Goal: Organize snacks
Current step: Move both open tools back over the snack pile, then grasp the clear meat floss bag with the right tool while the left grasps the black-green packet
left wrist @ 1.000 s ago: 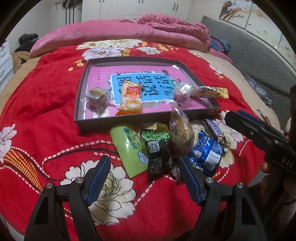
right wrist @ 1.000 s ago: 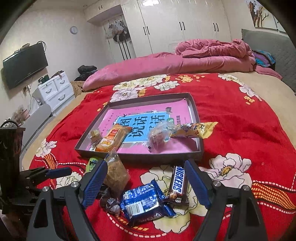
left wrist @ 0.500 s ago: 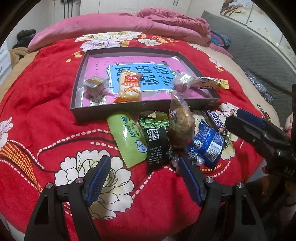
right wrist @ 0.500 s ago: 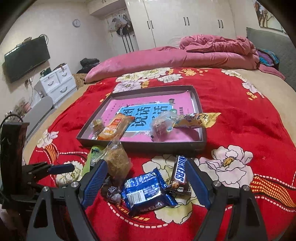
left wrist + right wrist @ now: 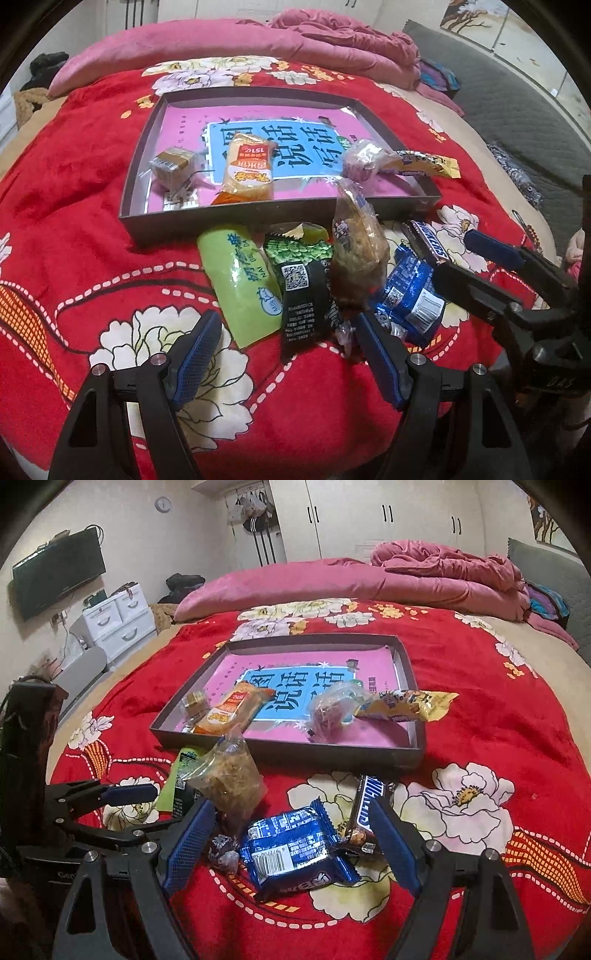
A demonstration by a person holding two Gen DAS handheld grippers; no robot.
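Note:
A dark shallow tray (image 5: 236,221) on the red bedspread holds a small brown cake (image 5: 171,164), an orange packet (image 5: 247,170) and a clear-wrapped pastry (image 5: 360,160). A yellow bar (image 5: 424,166) lies across its right rim. In front lie a green packet (image 5: 240,280), a black packet (image 5: 303,295), a clear bag of brown cake (image 5: 356,258), a blue packet (image 5: 295,849) and a Snickers bar (image 5: 364,805). My left gripper (image 5: 288,343) hovers open over the black packet. My right gripper (image 5: 291,823) hovers open over the blue packet. Neither holds anything.
A small wrapped candy (image 5: 223,851) lies beside the blue packet. Pink bedding (image 5: 424,576) is piled at the far side of the bed. White drawers (image 5: 118,620) and a wall television (image 5: 59,568) stand at the left. The bed's near edge lies just below both grippers.
Both cameras have shifted slightly over the snack pile. No snack has moved, and both pairs of jaws stand as wide as before.

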